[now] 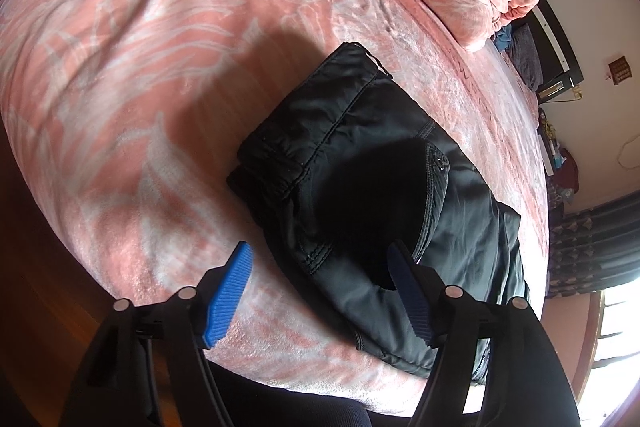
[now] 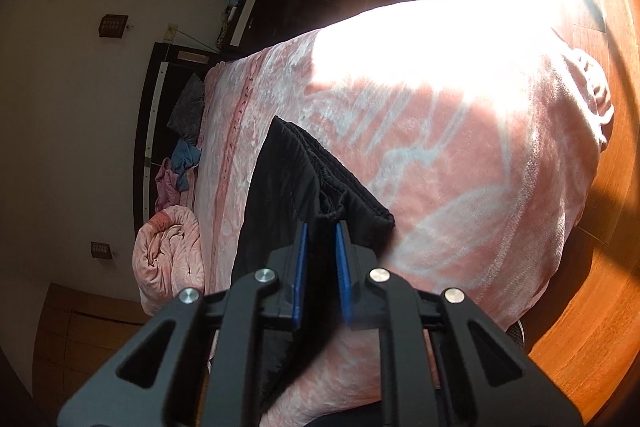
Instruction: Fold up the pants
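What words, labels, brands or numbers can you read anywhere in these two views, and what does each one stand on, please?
Woven lettering runs along the border stripe of the pink blanket; it is too distorted and blurred to read.
The same stripe shows in the right wrist view, also unreadable.
The black pants show no readable label or brand.
The small wall plaques are too small to make out.
No other text shows.
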The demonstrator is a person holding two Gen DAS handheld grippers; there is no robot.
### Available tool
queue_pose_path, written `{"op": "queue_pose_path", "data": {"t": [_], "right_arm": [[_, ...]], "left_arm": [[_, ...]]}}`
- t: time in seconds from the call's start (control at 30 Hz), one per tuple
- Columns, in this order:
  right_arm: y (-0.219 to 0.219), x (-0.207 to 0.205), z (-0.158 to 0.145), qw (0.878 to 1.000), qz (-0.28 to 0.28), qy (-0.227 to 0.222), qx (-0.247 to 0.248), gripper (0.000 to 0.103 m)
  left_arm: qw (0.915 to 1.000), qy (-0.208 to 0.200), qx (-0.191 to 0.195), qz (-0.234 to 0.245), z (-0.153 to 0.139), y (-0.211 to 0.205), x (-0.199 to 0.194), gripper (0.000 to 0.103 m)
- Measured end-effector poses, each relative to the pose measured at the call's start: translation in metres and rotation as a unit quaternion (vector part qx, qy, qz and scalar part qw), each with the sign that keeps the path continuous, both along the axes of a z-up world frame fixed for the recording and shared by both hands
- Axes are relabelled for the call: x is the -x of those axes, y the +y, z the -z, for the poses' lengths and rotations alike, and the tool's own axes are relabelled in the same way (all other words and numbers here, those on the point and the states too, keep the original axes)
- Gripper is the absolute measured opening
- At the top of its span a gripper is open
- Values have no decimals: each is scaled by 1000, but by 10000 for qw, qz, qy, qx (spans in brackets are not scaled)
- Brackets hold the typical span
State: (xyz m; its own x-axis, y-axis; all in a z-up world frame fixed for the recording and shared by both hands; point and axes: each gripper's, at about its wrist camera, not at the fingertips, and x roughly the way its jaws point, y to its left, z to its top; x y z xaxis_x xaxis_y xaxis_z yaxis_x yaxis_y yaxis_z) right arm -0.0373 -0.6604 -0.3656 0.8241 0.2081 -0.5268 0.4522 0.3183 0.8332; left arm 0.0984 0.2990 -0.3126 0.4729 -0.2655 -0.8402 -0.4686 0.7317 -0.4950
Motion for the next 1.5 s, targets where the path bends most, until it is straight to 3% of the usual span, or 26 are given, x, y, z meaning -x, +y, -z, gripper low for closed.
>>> {"op": "queue_pose_path", "data": {"t": [0.27,0.3,0.4,0.43,0.87,0.9,1.0,1.17,1.3,1.5], "right_arm": [[2,6,9,9997,73,203,64,12],[1,7,8,9999,55,145,51,17],[-3,17,7,9998,176,79,-53,51],[-4,22,9,9997,240,33,-106,51],[3,-3,44,9956,103,-511,-780,51],[3,-5,45,9953,98,-558,-791,49],[3,-11,45,9950,-14,-609,-788,26],[6,-15,24,9979,-109,-464,-443,20],[14,-21,-10,9988,-244,-417,-16,18],[46,-34,-74,9934,-555,-328,951,17]], "left_arm": [[10000,15,28,-14,1,-6,-3,71],[10000,15,14,3,0,-7,-4,71],[10000,31,-10,8,0,-7,-5,71],[10000,28,-4,-1,0,-7,-5,71],[9999,17,-24,-109,1,-15,-4,71],[9999,1,-54,-149,1,-15,-3,73],[9994,-31,-172,-304,1,-16,-2,76],[9958,-293,-336,-794,0,-18,3,82],[9908,-439,-366,-1230,4,-20,9,85],[9890,-510,-498,-1299,13,-35,9,85]]}}
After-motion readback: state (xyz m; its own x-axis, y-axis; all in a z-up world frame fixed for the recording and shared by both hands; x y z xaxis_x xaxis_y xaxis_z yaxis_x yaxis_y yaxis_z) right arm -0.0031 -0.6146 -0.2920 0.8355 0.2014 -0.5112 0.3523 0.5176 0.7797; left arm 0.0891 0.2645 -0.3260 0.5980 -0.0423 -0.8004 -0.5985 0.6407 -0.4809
